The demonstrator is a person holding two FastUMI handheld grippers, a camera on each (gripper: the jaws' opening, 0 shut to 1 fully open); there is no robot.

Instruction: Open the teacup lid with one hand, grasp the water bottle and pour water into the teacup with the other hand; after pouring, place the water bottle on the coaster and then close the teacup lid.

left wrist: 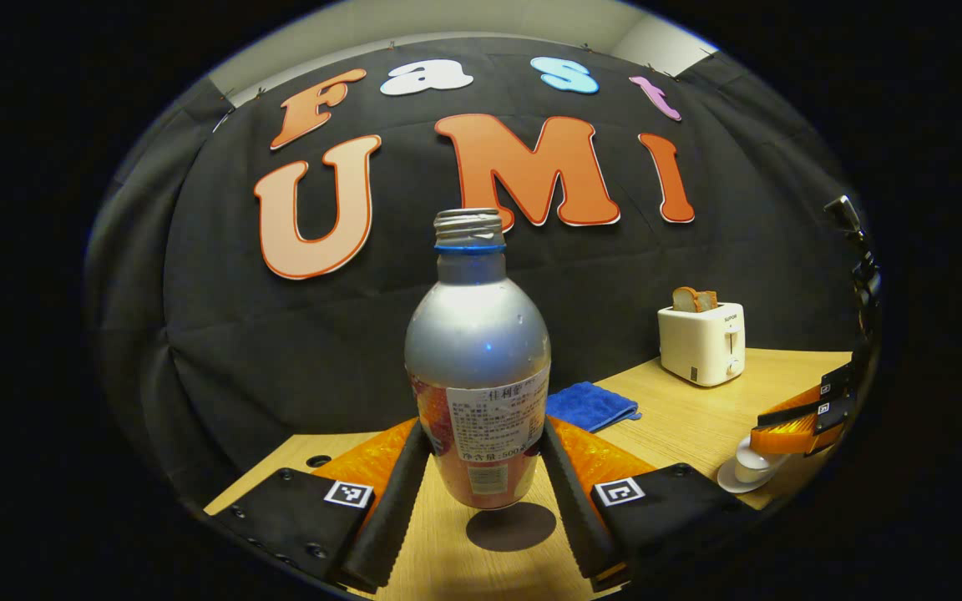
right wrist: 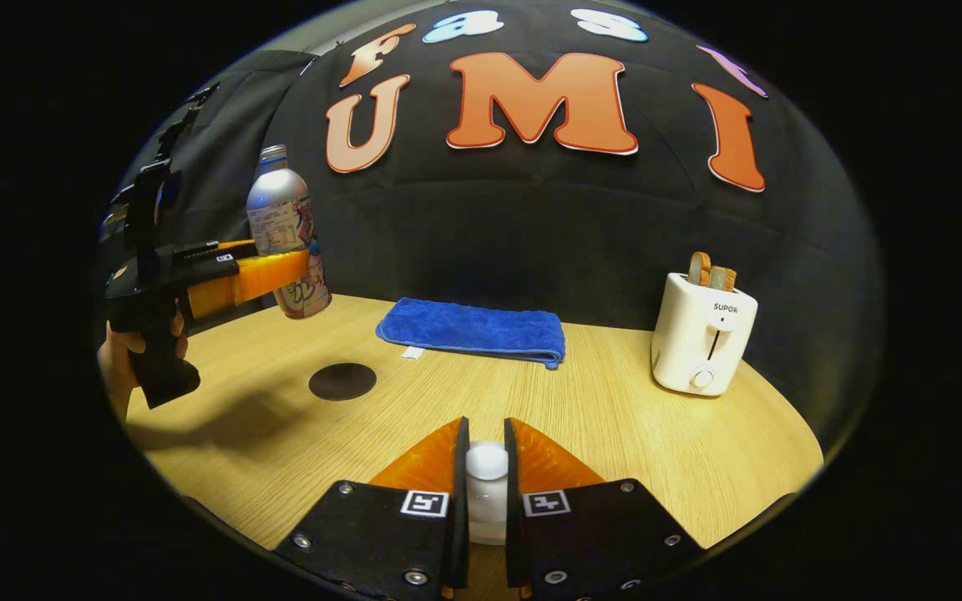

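Tabletop (right wrist: 615,434) space is pretty generous here: a wide bare stretch of wood runs between the blue towel (right wrist: 474,330) at the back and the near edge, and the toaster (right wrist: 702,344) sits off toward the far right corner, well apart from everything else.

Counts: one water bottle (left wrist: 478,367), one dark round coaster (right wrist: 342,381), one towel, one toaster with two slices of bread sticking out, one teacup with its saucer (left wrist: 750,472).

The bottle is upright, long axis vertical, open neck pointing up, no cap on it. The left gripper (left wrist: 481,476) has its fingers (left wrist: 393,501) clamped on the lower body from both sides, and the bottle is lifted off the wood, hanging above and just behind the coaster. A hand (right wrist: 126,367) holds that gripper's handle.

The right gripper (right wrist: 485,467) has its fingers (right wrist: 458,492) squeezed onto the knob of the white teacup lid (right wrist: 487,461), near the front edge. Can't tell whether the lid is lifted or seated.
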